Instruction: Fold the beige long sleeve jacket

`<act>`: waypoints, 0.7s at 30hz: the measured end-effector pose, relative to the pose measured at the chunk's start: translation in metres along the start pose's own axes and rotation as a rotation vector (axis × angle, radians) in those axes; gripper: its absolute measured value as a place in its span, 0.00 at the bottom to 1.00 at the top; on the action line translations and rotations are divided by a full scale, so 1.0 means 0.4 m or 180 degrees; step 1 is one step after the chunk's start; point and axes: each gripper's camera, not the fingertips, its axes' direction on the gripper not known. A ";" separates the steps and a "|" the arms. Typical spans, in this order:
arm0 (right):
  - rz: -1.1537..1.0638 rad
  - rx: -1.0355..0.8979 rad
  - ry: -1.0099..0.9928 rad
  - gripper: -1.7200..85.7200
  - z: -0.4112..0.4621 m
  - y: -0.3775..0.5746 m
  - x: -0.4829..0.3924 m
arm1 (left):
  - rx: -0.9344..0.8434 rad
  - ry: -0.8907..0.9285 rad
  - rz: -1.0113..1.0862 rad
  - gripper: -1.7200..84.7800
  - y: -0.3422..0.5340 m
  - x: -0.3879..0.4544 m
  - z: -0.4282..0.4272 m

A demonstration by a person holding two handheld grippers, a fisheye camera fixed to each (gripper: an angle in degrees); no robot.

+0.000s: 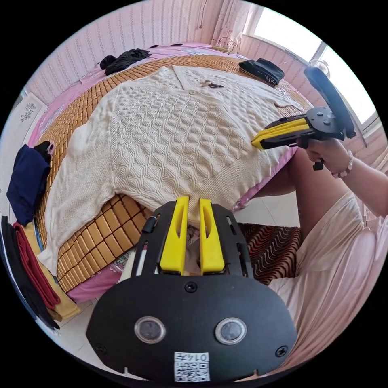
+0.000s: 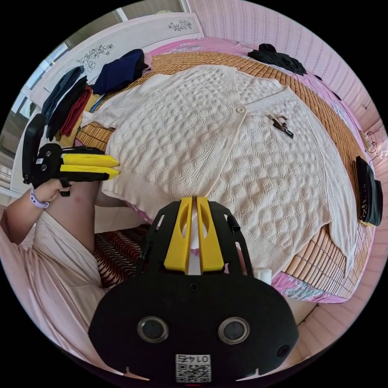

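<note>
The beige knit jacket (image 1: 173,129) (image 2: 226,161) lies spread flat, front up, on a bamboo mat (image 1: 101,234) (image 2: 323,109) over the bed, its hem hanging over the near edge. A small dark tag (image 2: 281,124) rests near its neckline. In the left gripper view, my left gripper (image 1: 194,199) hovers just before the hem, jaws close together with nothing between them. It also appears as the left gripper (image 2: 118,168) beside the hem's corner in the right gripper view. My right gripper (image 2: 194,198) is shut and empty at the hem's middle. The right gripper (image 1: 255,142) is also seen above the jacket's side.
Folded dark and red clothes (image 1: 28,182) (image 2: 76,101) are stacked at one end of the bed. Black garments (image 1: 125,58) (image 2: 279,58) lie at the far side, and a black folded piece (image 1: 262,69) (image 2: 368,190) sits near a corner. A person's leg (image 1: 311,190) and a striped rug (image 1: 275,250) are beside the bed.
</note>
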 end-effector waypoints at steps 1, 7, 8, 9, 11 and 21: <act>-0.0007 -0.0006 -0.0006 0.03 0.001 -0.002 -0.002 | -0.0002 0.0060 -0.0044 0.08 0.005 -0.010 -0.003; -0.0032 -0.0094 -0.0337 0.02 -0.028 -0.020 -0.002 | 0.0644 0.0240 -0.0856 0.08 0.095 -0.146 -0.114; -0.0018 -0.0012 -0.0389 0.02 -0.042 -0.019 -0.005 | 0.0710 0.0180 -0.0979 0.08 0.111 -0.169 -0.127; 0.0023 0.0050 -0.0378 0.03 -0.055 -0.020 -0.013 | 0.0862 0.0040 -0.1249 0.08 0.145 -0.218 -0.152; 0.0055 0.0100 -0.0263 0.03 -0.074 -0.032 -0.032 | 0.1180 -0.0239 -0.1740 0.08 0.203 -0.300 -0.183; -0.1231 0.0577 -0.0176 0.08 -0.137 -0.252 -0.303 | 0.2085 -0.1367 -0.3734 0.08 0.495 -0.536 -0.194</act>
